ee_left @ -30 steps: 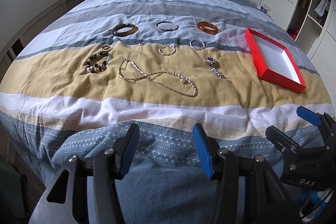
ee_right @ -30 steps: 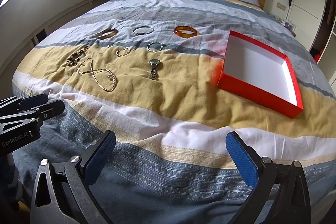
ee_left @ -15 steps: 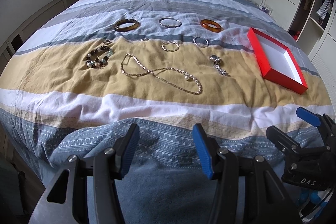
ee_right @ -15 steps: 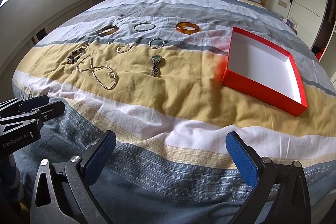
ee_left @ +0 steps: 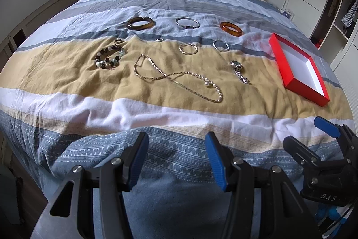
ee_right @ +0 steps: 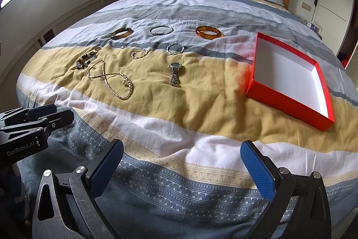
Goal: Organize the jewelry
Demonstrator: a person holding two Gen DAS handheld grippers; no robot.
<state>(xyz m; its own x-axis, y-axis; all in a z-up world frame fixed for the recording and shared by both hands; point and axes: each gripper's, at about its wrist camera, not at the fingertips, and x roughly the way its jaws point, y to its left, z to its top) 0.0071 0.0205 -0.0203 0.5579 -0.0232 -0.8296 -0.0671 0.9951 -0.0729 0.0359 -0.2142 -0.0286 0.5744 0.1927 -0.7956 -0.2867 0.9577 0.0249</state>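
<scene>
Both of my claws hung over the foot of the bed (ee_left: 73,73), neither one holding anything. My left claw (ee_left: 176,158) stood moderately open, its blue pads apart with only duvet between them; my right claw (ee_right: 182,168) gaped wider, equally bare.

I judged that the task had not begun in earnest: every piece lay out on the yellow and grey stripes, and the red box (ee_right: 288,102) at 2 o'clock from my right claw sat with nothing in it. From my left claw, the long necklace (ee_left: 176,77) lay at 12 o'clock, the beaded bracelet (ee_left: 109,57) at 11, the watch (ee_left: 239,71) at 1. Farther up ran a row of three bangles: the dark bangle (ee_left: 140,23), the silver bangle (ee_left: 187,22) and the amber bangle (ee_left: 231,28). Two thinner bracelets (ee_left: 188,48) lay between that row and the necklace.

My guess was that the next move called for reaching forward and down onto one piece, probably the watch as it lay nearest the box, and pinching it without bunching the soft duvet.

Two tiny rings (ee_left: 119,40) near the beaded bracelet were too small for me to make out properly. My right claw showed only partly at the left view's edge, and the box's far inner corner was hidden behind its wall there.
</scene>
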